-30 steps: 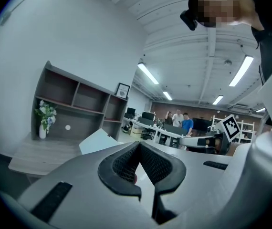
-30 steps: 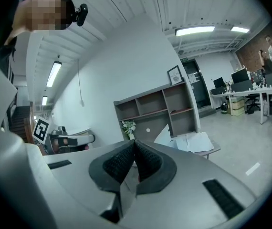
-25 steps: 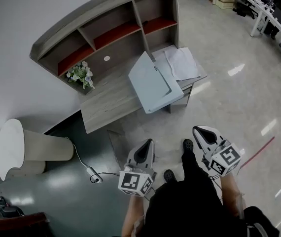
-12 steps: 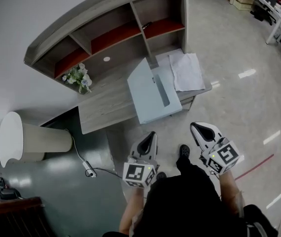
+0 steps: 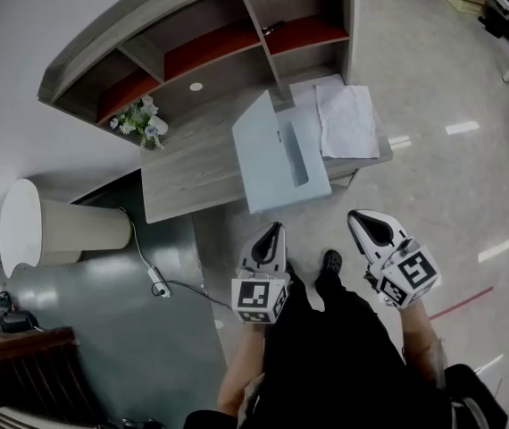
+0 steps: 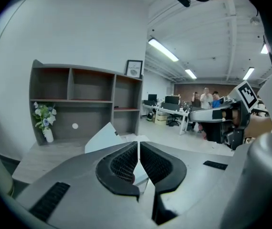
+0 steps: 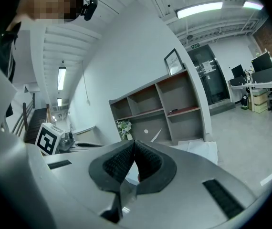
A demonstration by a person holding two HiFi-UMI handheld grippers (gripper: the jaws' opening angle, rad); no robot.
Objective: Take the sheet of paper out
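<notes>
Tongs: your left gripper [image 5: 274, 231] and right gripper [image 5: 359, 217] are closed, empty; nothing within reach.
Paper: white paper sheet [image 5: 347, 119] waits far right on grey wooden desk [image 5: 183, 172].

The shelf unit [image 5: 203, 54] stands along the back of the desk [image 5: 181, 184], against the wall. On the desk, a vase of flowers [image 5: 145, 121] sits at the left end below the shelves. A box [image 5: 283, 157] with its lid raised lies in the middle, reaching the front edge. The sheet of paper [image 5: 347, 120] lies just right of the box. Left of the desk a round-topped stand [image 5: 20, 231] is on the floor, with a cable [image 5: 158, 285] near it. The left gripper [image 5: 276, 229] hangs before the box, the right gripper [image 5: 358, 218] before the paper.
</notes>
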